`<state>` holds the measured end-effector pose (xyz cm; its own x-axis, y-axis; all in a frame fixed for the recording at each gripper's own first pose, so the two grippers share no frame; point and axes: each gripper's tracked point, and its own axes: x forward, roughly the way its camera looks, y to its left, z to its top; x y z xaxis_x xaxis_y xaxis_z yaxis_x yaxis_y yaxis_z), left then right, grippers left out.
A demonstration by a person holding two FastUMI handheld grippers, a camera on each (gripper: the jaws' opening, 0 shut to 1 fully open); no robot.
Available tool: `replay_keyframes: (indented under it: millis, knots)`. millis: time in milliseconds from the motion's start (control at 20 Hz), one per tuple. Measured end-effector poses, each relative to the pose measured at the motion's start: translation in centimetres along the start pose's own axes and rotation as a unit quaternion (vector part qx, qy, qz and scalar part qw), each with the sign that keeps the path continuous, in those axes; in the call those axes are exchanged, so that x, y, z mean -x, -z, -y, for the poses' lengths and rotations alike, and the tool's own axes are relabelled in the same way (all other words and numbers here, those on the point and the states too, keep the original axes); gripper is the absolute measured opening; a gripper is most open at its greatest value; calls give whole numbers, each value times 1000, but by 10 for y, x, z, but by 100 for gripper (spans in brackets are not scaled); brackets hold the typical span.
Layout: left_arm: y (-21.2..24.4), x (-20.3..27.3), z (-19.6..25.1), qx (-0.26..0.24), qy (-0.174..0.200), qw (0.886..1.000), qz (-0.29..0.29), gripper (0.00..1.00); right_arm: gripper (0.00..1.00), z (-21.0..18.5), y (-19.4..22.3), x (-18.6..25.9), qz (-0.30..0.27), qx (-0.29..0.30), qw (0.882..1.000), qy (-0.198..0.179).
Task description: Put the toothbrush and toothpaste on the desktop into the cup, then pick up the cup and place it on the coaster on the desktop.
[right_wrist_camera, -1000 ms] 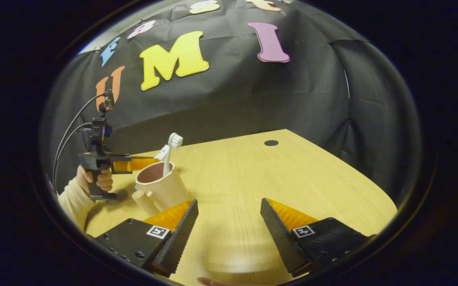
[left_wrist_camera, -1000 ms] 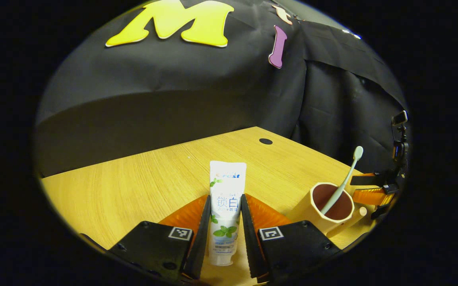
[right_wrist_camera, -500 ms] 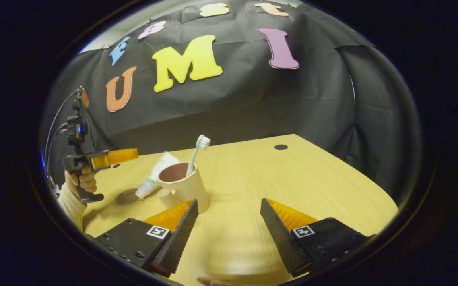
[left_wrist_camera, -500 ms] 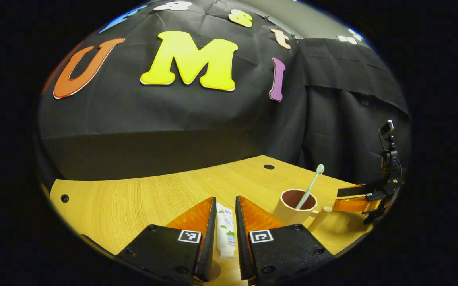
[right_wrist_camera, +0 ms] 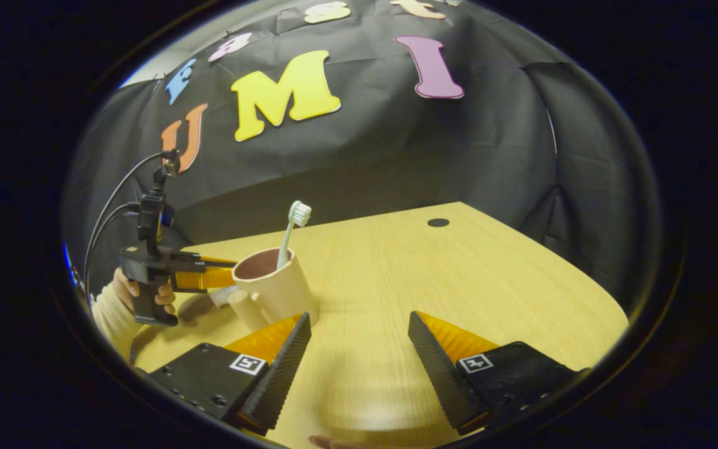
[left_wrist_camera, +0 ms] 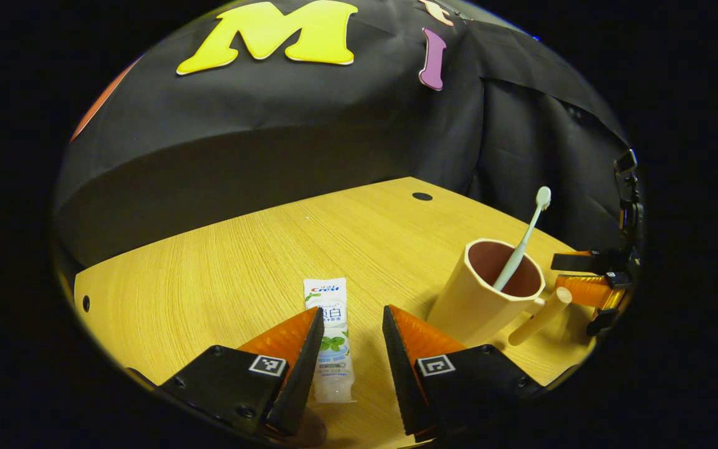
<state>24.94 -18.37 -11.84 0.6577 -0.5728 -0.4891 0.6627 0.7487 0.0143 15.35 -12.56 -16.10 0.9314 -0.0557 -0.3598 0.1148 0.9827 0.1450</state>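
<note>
The white toothpaste tube (left_wrist_camera: 332,333) lies flat on the wooden desktop (left_wrist_camera: 222,268), cap end toward me. My left gripper (left_wrist_camera: 353,312) is open around it, the tube close to one finger and clear of the other. To its right the beige handled cup (left_wrist_camera: 480,299) stands upright with the pale green toothbrush (left_wrist_camera: 524,240) leaning inside, head up. In the right gripper view the cup (right_wrist_camera: 275,290) and toothbrush (right_wrist_camera: 289,237) stand at the left, with the left gripper (right_wrist_camera: 206,277) and the hand holding it just behind. My right gripper (right_wrist_camera: 359,346) is open over bare desktop.
A dark cable hole (right_wrist_camera: 438,222) sits near the desktop's far edge. The black cloth wall closes the back and right side. The right gripper (left_wrist_camera: 583,277) shows just beyond the cup handle (left_wrist_camera: 540,317). Bare wood (right_wrist_camera: 459,274) stretches right of the cup.
My left gripper was shut on the toothpaste and raised it. Now the tube lies flat on the desktop and the fingers have spread apart. The right gripper stayed about where it was.
</note>
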Motion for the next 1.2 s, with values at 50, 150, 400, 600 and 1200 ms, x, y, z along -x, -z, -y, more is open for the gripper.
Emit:
replay_keyframes:
  millis: [50,150,400,600,1200]
  knots:
    - [3,-3,-4,-5,-10,1000,-9,62,96,0,1,-1,0,2,1000,-1]
    - [5,-7,-8,-5,-20,1000,-12,62,96,-4,3,-2,-2,2,1000,-8]
    - [25,-12,-18,5,-32,999,-32,65,94,-4,14,-8,-14,-12,1000,-21]
    - [24,-17,-20,9,-40,999,-32,55,96,-2,18,-11,-22,-26,999,-31]
    - [-100,58,18,50,-54,977,201,43,93,-4,4,-6,18,-45,996,-71]
